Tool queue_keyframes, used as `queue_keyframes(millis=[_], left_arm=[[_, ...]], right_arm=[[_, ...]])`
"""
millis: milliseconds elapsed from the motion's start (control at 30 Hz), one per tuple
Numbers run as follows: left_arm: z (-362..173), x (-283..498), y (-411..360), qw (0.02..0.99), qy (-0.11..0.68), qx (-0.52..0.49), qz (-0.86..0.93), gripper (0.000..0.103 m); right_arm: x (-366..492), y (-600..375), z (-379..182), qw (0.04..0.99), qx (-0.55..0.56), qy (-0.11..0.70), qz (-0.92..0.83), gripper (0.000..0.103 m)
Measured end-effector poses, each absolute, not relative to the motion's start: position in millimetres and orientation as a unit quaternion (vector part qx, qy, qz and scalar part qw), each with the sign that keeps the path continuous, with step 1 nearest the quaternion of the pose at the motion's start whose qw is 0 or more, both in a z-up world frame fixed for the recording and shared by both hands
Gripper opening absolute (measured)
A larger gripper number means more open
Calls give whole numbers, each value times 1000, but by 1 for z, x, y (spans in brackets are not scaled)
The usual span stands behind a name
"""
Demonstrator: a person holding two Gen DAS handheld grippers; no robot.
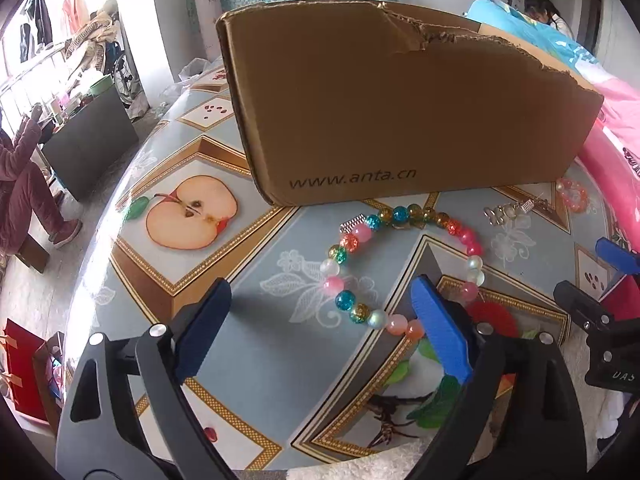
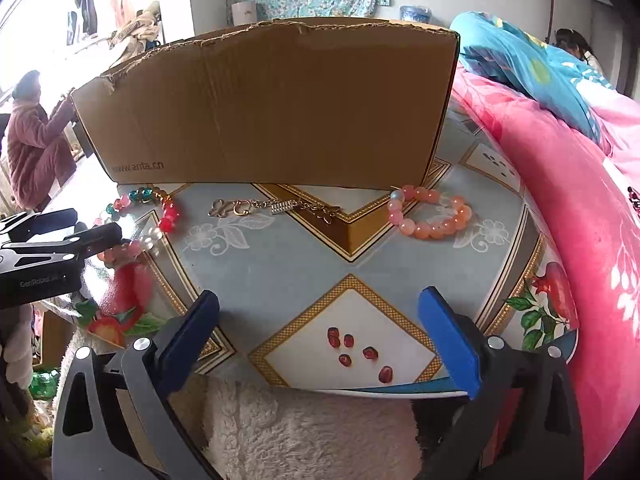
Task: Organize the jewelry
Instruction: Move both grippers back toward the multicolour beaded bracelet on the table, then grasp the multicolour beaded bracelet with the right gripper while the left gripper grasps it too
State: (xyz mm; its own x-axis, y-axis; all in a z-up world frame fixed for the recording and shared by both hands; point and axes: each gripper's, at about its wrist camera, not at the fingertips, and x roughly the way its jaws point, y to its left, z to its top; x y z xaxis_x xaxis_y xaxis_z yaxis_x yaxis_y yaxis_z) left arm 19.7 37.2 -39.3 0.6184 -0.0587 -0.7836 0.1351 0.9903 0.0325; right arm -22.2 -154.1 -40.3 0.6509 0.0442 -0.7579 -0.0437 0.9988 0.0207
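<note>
A multicoloured bead bracelet (image 1: 404, 268) lies on the table in front of a brown cardboard box (image 1: 392, 108). My left gripper (image 1: 320, 300) is open and empty; its right finger (image 1: 436, 328) touches or overlaps the bracelet's near edge. A gold chain bracelet (image 2: 276, 207) and a pink-orange bead bracelet (image 2: 430, 216) lie in front of the box (image 2: 272, 108) in the right wrist view. My right gripper (image 2: 320, 308) is open and empty near the table's front edge, well short of them. The multicoloured bracelet (image 2: 156, 216) also shows there at the left.
The table has a patterned fruit-print cloth (image 1: 192, 216). A pink and blue quilt (image 2: 560, 168) lies along the right side. A fluffy white cloth (image 2: 312, 432) lies at the near edge. People sit at the far left (image 2: 36, 140) and far right (image 2: 576, 48).
</note>
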Motion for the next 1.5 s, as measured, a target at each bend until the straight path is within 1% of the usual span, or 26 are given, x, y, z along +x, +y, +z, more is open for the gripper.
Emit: queue_keyframes(millis=[133,400,567,767,833,867,900,1033,1133,1167,1200,1233,1267,1300,1333,1367,1433,1500], left_arm=[[-42,12,43,898,435,40,-56,94],[-43,6,48,899,432,35,-58,95],[-43,4,50,902,427,35,-58,95],[-44,-3,53,907,415,34,-63,95],[-45,-5,55,908,412,36,-66,95],[-44,-6,55,909,410,36,-69,95],[-44,-6,56,909,408,37,-72,95],[-39,-10,64,914,396,23,-85,94],[-32,-14,72,922,375,4,-95,94],[-29,-15,74,924,369,2,-98,93],[-27,-16,75,926,363,0,-102,85],[-25,-15,75,927,361,0,-105,76],[-24,-13,76,927,360,-1,-108,74],[-23,-12,76,926,361,-2,-113,70],[-23,-10,76,925,362,-3,-118,63],[-23,-9,75,924,363,-1,-121,61],[-24,-6,73,922,365,6,-128,52],[-27,-3,70,919,370,10,-135,47]], right_arm=[[-31,-152,-43,918,6,397,17,97],[-53,-143,-47,928,13,371,1,97],[-48,-147,-43,925,13,380,10,97],[-34,-150,-36,909,11,416,17,97],[-32,-150,-31,908,18,418,30,93],[-32,-149,-26,910,19,413,35,89],[-31,-147,-21,912,18,408,41,87],[-23,-134,2,916,26,389,97,82],[-12,-121,13,910,33,387,141,74],[-7,-117,13,905,42,392,158,71],[-2,-114,13,900,50,398,170,65],[2,-110,12,895,55,406,179,63],[7,-106,9,888,60,416,189,58],[9,-101,7,882,64,424,197,52],[13,-98,4,875,69,433,204,50],[17,-96,1,869,73,442,209,47],[20,-90,-3,861,72,455,214,44],[24,-86,-6,854,69,466,220,40]])
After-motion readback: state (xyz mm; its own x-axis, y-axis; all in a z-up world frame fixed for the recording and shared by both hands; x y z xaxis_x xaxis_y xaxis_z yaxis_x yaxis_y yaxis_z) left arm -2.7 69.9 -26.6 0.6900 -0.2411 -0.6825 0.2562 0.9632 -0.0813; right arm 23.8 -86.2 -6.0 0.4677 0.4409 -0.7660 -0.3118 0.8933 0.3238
